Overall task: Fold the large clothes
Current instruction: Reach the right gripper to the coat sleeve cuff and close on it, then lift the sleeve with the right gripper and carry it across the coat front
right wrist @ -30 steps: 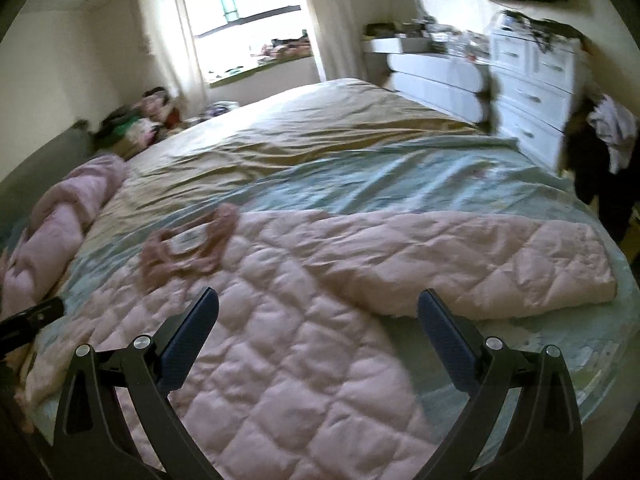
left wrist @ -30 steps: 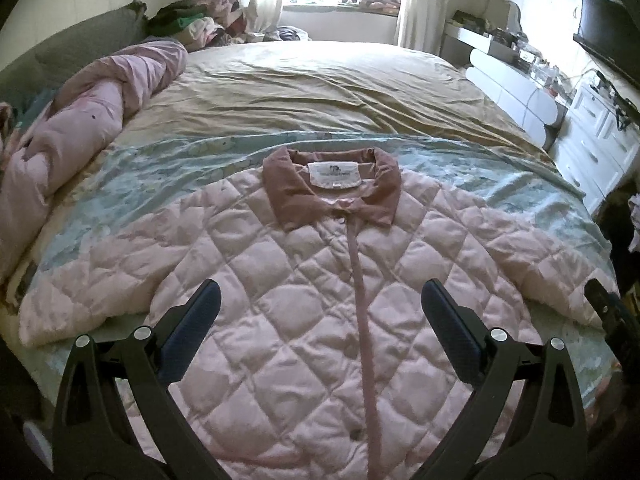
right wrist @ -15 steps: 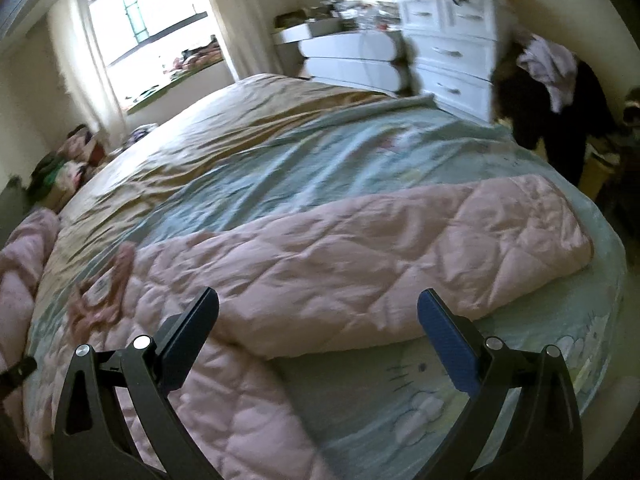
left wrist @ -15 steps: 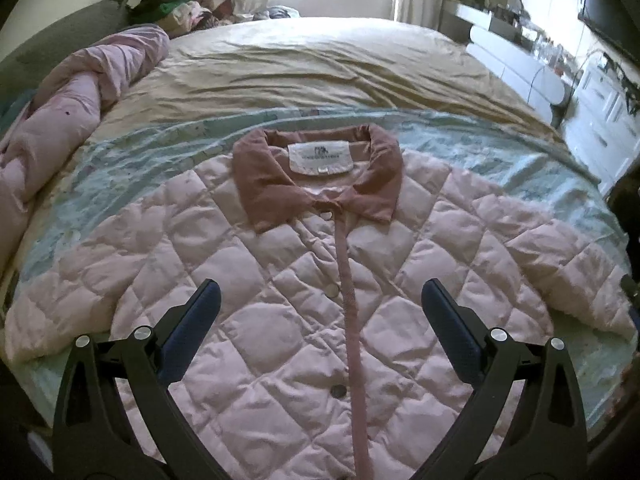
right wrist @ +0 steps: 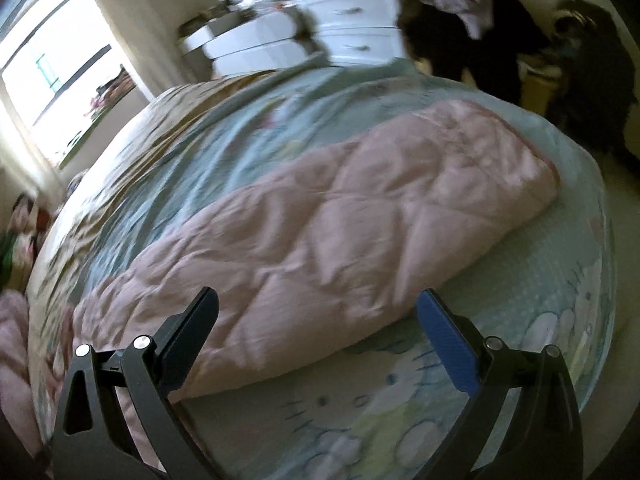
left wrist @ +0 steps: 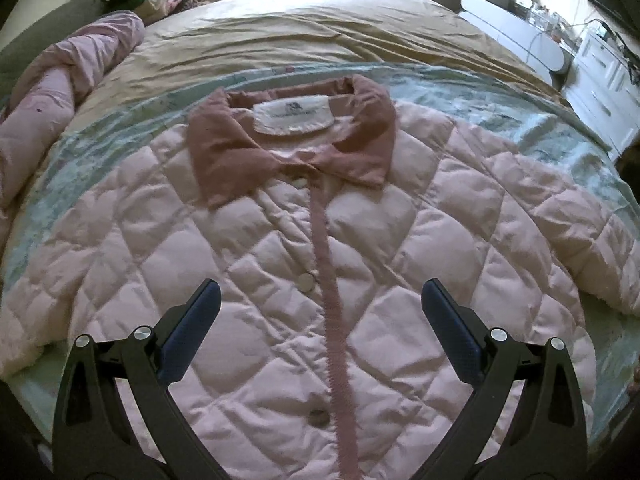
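— Where did the pale pink quilted jacket (left wrist: 280,264) lie?
— Flat, mid-frame on the light blue printed bedsheet (right wrist: 360,412), sleeve cuff near the right edge.
— The tools?
— Left gripper (left wrist: 320,320) and right gripper (right wrist: 316,320) both gaped wide, empty.

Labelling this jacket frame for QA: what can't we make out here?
- Quilted jacket hem: left wrist view, cut off by the bottom edge and the left gripper.
- Collar label text: too small.
- Sleeve stitching, dresser: right wrist view, motion blur.
- Right gripper: open, touching nothing.
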The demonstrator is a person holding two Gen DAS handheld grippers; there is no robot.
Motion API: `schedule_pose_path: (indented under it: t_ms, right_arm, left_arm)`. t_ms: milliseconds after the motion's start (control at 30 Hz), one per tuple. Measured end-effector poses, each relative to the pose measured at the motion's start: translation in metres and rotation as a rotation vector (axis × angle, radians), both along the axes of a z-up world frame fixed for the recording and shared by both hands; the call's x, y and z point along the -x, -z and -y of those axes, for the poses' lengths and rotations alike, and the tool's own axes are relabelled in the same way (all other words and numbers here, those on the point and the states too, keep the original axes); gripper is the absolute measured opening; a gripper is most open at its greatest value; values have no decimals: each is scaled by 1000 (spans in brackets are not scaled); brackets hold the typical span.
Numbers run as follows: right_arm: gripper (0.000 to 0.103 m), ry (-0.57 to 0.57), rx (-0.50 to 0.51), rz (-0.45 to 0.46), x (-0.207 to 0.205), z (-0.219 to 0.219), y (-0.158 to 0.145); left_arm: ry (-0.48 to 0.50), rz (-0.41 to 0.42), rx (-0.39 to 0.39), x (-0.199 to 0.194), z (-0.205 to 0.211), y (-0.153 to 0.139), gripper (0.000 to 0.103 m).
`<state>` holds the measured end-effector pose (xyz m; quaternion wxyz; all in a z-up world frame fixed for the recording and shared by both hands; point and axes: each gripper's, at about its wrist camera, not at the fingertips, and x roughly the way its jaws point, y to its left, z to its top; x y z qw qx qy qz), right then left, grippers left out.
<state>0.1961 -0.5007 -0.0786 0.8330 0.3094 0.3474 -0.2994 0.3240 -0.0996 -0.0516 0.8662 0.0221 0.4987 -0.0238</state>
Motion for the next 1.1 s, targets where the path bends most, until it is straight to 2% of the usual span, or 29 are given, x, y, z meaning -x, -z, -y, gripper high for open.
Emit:
schedule_pose_path:
  t_ms: [200, 300, 367, 467, 533, 567, 600, 633, 700, 767, 867, 1100]
  right_arm:
    - [99, 108, -79, 27, 8, 41, 16]
    - [99, 175, -161, 32, 9, 67, 33]
    - [99, 218, -226, 84, 13, 82, 44]
    - [99, 261, -246, 164, 18, 97, 46]
    - [92, 277, -261, 196, 19, 105, 48]
    - [79, 291, -265, 205, 20, 109, 49]
    - [55, 299, -270, 214, 21, 111, 50]
    - [45, 304, -276, 226, 22, 116, 51]
    - [35, 295, -331, 276, 25, 124, 56]
    - [28, 272, -347, 299, 27, 126, 52]
    - [21, 206, -295, 343, 22, 128, 31]
    - [18, 66, -201, 424, 7, 108, -29]
  left_arm:
    - [40, -25, 13, -4, 10, 16, 94]
    - [36, -40, 19, -4, 8, 22, 94]
    - [32, -44, 15, -4, 6, 23, 94]
    - [14, -42, 12, -3, 0, 22, 94]
    - [7, -42, 11, -3, -4, 19, 94]
    - [5, -42, 9, -3, -6, 18, 94]
    - [2, -41, 7, -3, -8, 16, 94]
    - [-2, -37, 4, -3, -10, 12, 94]
    - [-7, -25, 2, -4, -13, 5, 94]
    - [-12, -3, -3, -4, -17, -6, 94]
    - [-20, 22, -13, -6, -21, -21, 94]
    - [-42, 60, -2, -3, -29, -55, 94]
